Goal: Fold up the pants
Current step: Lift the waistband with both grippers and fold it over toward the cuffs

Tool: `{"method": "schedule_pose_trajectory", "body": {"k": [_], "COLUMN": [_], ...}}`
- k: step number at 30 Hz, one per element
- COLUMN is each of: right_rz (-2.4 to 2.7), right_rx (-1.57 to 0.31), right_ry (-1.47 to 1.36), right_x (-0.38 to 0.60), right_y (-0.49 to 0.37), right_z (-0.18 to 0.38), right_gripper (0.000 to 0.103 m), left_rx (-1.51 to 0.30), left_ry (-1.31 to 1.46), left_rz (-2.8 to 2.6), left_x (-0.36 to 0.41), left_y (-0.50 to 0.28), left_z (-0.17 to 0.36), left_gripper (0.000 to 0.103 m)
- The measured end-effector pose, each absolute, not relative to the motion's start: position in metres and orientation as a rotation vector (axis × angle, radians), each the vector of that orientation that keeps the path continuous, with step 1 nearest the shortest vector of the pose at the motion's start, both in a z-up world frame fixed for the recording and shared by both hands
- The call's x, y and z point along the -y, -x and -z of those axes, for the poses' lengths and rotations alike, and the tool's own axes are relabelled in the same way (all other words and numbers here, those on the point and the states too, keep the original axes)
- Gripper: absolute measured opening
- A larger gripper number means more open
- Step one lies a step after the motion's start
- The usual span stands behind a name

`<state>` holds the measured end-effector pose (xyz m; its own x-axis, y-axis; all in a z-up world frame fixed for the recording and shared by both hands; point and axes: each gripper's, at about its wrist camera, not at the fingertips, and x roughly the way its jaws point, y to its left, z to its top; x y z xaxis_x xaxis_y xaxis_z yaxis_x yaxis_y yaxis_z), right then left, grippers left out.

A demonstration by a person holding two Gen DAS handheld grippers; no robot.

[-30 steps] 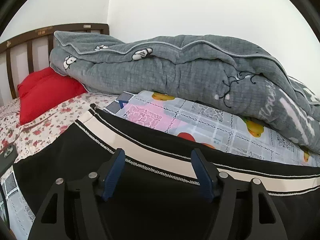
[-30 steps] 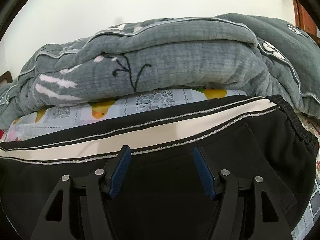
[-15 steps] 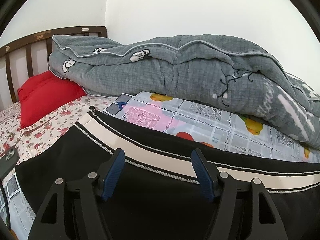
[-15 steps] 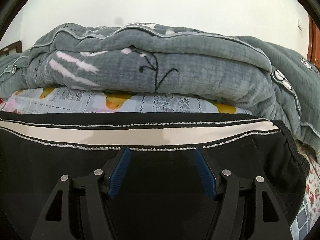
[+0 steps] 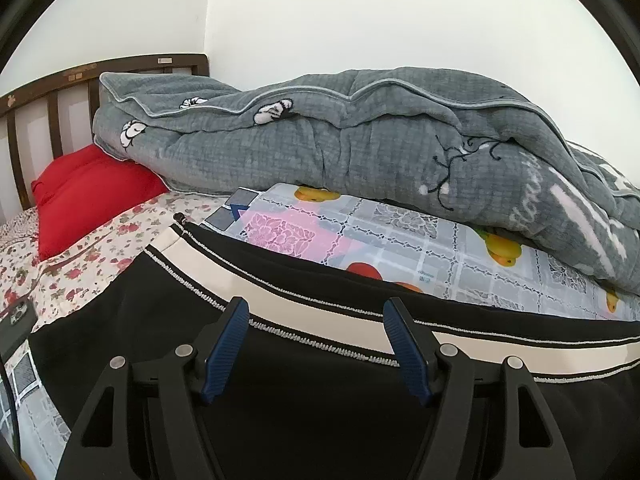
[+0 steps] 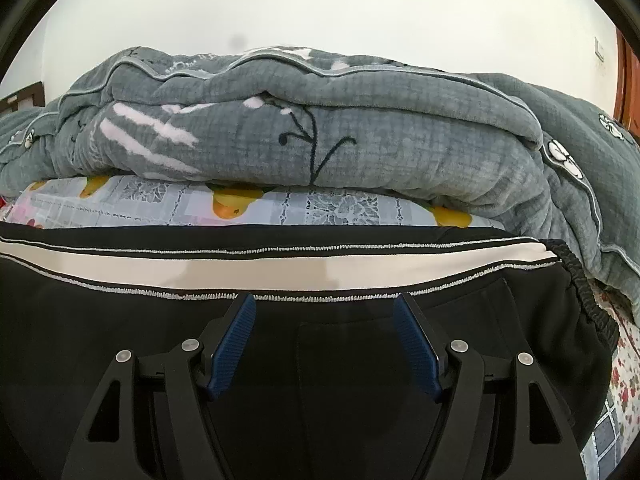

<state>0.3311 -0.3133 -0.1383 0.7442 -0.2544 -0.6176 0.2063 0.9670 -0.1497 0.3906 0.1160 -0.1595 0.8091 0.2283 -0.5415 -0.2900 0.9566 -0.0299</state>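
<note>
While two claws (image 5: 316,312) (image 6: 324,308) hang spread, one pair of black pants (image 5: 320,400) lies flat beneath

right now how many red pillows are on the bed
1: the red pillow lies at the head of the bed against the headboard, beside the grey quilt. More may be hidden behind that quilt.

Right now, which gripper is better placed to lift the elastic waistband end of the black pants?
Right gripper: the gathered elastic waistband of the black pants lies just beside it. The left gripper faces the other end.
</note>
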Motion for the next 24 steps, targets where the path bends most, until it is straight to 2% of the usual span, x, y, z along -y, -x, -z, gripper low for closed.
{"method": "schedule_pose_trajectory", "body": {"k": [24], "right_rz": [0.230], "right_rx": [-0.660], "right_ry": [0.091], "right_x": [0.3094], "right_y": [-0.3256], "right_z": [0.1356], "right_gripper": [0.070], "left_rx": [-0.549], "left_ry": [0.117], "left_rz": [-0.255], "left_x": [-0.1147], "left_y": [-0.3862], "left_z": [0.1580], "left_gripper": [0.068]}}
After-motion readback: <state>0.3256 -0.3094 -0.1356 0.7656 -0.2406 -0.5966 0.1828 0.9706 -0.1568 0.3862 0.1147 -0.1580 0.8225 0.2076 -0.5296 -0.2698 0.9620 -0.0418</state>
